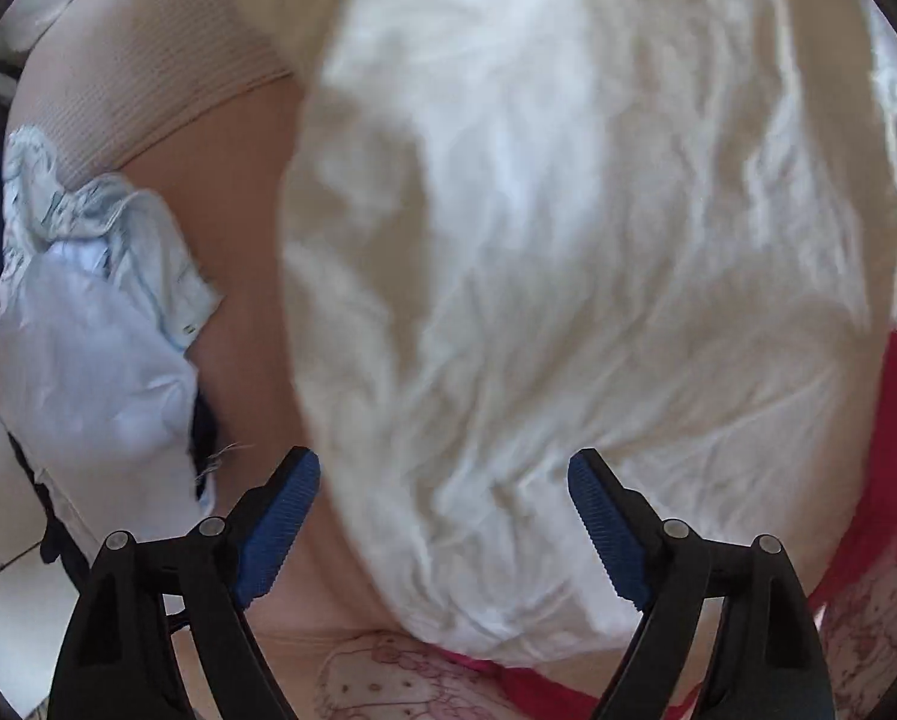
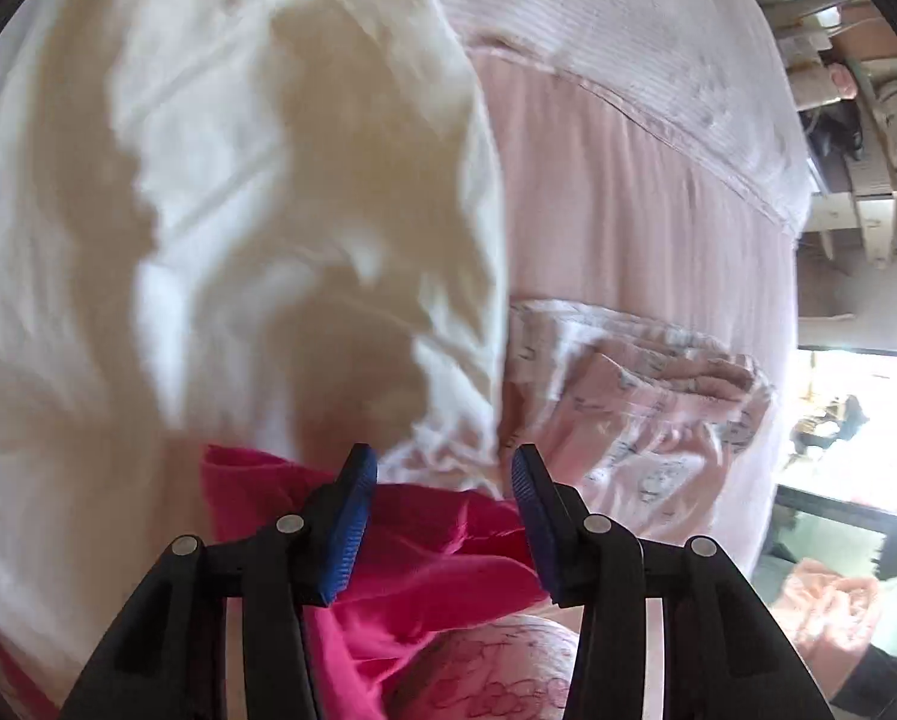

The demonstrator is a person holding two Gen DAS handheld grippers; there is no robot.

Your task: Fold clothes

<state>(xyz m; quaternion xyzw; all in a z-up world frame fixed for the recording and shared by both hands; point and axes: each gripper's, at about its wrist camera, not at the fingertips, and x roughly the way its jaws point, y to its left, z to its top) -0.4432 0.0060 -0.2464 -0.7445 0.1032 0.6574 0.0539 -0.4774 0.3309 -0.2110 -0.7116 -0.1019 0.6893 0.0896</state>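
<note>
1. The bed (image 2: 616, 192), under a pale pink cover, carries everything; it lies beneath and ahead of both pairs of fingers.
2. The white garment (image 1: 568, 276) is the largest piece, creased and spread flat. In the left wrist view it fills the space directly ahead of the fingers and runs on between them; its long axis looks to run away from the fingers, though blur makes that uncertain.
3. A crumpled pale blue garment (image 1: 94, 324) lies off to the left of the left fingers, apart from the white one.
4. A magenta garment (image 2: 424, 546) lies directly under and between the right fingers, its edge tucked beneath the white garment's near corner.
5. A patterned pink garment (image 2: 646, 408) lies bunched just ahead-right of the right fingers.
6. The left gripper (image 1: 445, 531) stands wide apart, holding nothing, straddling the white garment's near hem; it seems nearer to that cloth.
7. The right gripper (image 2: 445, 525) is partly spread, its pads clear of the cloth.
</note>
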